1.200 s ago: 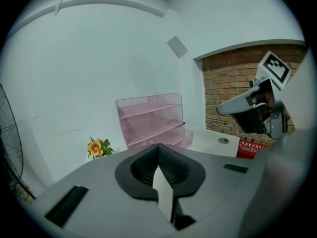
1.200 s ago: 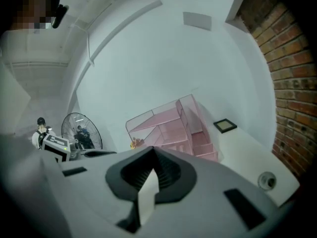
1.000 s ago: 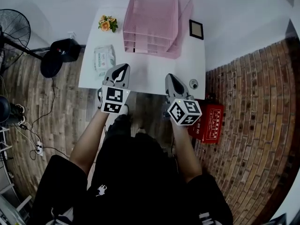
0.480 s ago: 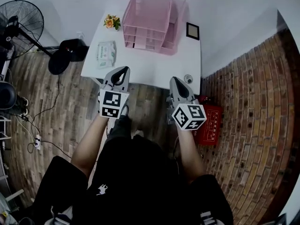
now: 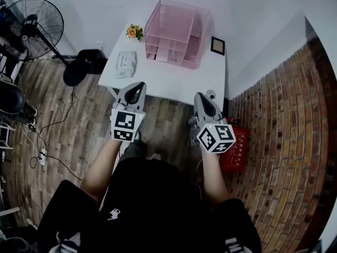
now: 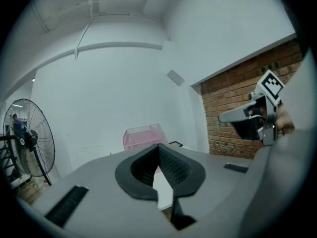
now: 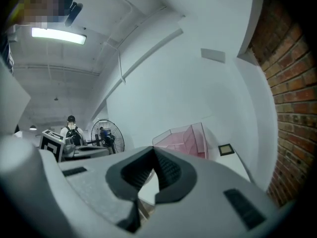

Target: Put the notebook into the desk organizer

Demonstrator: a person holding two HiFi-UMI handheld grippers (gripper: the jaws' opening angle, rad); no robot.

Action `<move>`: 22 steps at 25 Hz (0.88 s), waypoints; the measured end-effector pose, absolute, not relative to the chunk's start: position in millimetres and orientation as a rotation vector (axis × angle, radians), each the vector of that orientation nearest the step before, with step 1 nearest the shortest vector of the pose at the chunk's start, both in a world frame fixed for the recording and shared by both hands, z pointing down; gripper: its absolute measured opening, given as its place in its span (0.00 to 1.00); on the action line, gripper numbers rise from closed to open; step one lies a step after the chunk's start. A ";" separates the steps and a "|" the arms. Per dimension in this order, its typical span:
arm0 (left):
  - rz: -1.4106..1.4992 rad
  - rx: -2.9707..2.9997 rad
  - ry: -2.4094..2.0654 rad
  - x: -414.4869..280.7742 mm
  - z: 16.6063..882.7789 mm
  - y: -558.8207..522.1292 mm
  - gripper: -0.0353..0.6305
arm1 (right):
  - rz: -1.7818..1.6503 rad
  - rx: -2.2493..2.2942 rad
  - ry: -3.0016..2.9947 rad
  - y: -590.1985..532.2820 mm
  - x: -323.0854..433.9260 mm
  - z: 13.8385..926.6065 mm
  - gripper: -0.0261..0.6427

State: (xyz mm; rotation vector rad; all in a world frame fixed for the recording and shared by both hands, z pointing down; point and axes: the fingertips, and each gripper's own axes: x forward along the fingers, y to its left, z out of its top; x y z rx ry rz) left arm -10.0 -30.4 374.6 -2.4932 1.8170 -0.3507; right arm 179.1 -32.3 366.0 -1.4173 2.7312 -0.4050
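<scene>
Looking down in the head view, I stand back from the white counter (image 5: 168,78), with both grippers held short of its near edge. The left gripper (image 5: 138,85) and the right gripper (image 5: 202,96) are each closed with nothing in them. The pink desk organizer (image 5: 176,30) sits at the far middle of the counter. A flower sprig (image 5: 136,32) is at its left and a pack of wipes (image 5: 125,65) lies nearer on the left. A small dark-edged square (image 5: 218,45) lies just right of the organizer. It could be the notebook, but I cannot tell, and nothing else I see reads as one.

In the left gripper view my pads meet at the tip, empty, with the organizer far beyond them.

The right gripper view shows the same: pads together, nothing between, organizer and square ahead.

My judgement is that nothing is done yet. I have to close in, find and grasp the notebook, then slot it into the organizer.
</scene>
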 end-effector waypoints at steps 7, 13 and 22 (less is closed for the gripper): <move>-0.290 -2.457 1.799 -7.2 349.4 -18.3 0.06 | -0.335 -1.431 2.731 -21.4 182.3 344.7 0.04; -0.237 -2.431 1.823 -17.6 335.3 -16.1 0.06 | -0.265 -1.448 2.743 -13.8 177.8 330.4 0.04; -0.219 -2.429 1.851 -22.2 337.5 -11.7 0.06 | -0.180 -1.487 2.758 -11.2 182.4 326.8 0.04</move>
